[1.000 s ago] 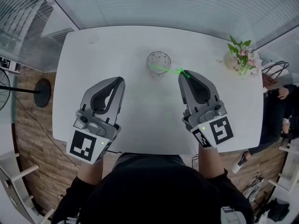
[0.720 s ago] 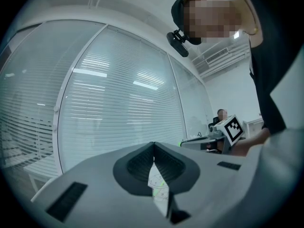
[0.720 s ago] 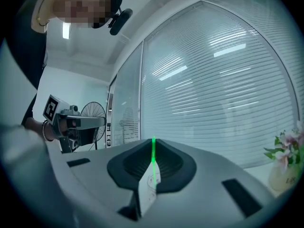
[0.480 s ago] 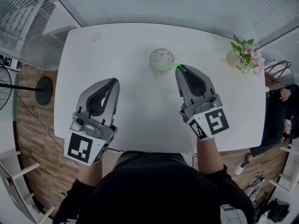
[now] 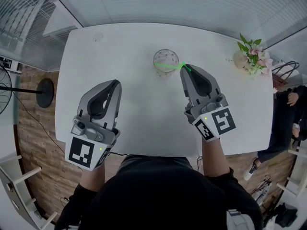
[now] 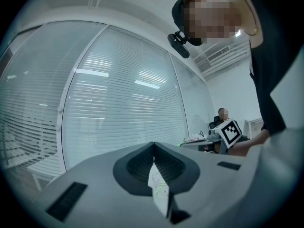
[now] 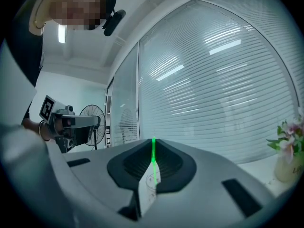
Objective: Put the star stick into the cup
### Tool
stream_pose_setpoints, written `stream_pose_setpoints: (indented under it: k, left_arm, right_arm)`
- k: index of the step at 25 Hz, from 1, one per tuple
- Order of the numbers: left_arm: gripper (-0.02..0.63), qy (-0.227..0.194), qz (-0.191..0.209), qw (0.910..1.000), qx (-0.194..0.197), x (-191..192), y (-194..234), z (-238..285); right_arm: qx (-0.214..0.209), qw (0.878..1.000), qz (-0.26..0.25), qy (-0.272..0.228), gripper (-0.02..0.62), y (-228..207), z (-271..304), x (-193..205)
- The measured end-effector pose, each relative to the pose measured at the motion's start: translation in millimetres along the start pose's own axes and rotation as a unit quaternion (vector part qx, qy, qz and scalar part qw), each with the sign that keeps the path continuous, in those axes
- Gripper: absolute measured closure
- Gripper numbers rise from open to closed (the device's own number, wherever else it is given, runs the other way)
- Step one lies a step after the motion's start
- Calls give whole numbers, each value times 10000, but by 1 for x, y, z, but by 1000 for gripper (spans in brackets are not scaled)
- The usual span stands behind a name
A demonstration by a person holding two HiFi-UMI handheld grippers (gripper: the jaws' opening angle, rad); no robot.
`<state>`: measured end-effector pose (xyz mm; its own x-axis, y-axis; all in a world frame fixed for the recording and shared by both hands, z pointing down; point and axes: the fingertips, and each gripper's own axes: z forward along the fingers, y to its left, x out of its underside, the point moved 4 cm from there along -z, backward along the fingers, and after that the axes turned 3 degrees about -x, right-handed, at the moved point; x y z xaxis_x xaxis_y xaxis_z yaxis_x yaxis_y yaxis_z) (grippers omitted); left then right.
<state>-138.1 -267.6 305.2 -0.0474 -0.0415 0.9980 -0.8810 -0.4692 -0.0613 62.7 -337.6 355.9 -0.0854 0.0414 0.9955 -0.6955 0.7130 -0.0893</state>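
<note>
A clear glass cup (image 5: 166,61) with small dots stands at the middle back of the white table (image 5: 134,123). My right gripper (image 5: 184,68) sits just right of it, shut on a thin green star stick (image 5: 170,67). The stick reaches leftward across the cup's mouth. In the right gripper view the green stick (image 7: 153,152) runs up between the closed jaws, and the cup (image 7: 149,188) shows through the gap below. My left gripper (image 5: 116,83) hovers left of and nearer than the cup, shut with nothing in it; its own view shows the jaws meeting.
A small vase of pink flowers (image 5: 249,56) stands at the table's back right corner. A person (image 5: 288,109) sits beyond the right edge. A fan stand (image 5: 43,95) is on the wooden floor to the left. Glass walls with blinds lie behind the table.
My right gripper has come a little closer to the cup and slightly lower, carrying the stick. The left gripper has barely moved.
</note>
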Motion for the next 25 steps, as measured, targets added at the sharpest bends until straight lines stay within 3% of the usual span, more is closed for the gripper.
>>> stream_pose_setpoints:
  k: [12, 25]
  left_arm:
    - [592, -19, -23, 9999, 154, 1, -9, 10]
    - [592, -1, -3, 9997, 229, 1, -21, 19]
  right_arm:
    - [50, 9992, 389, -38, 574, -22, -16, 12]
    - [187, 9995, 237, 56, 565, -42, -26, 20]
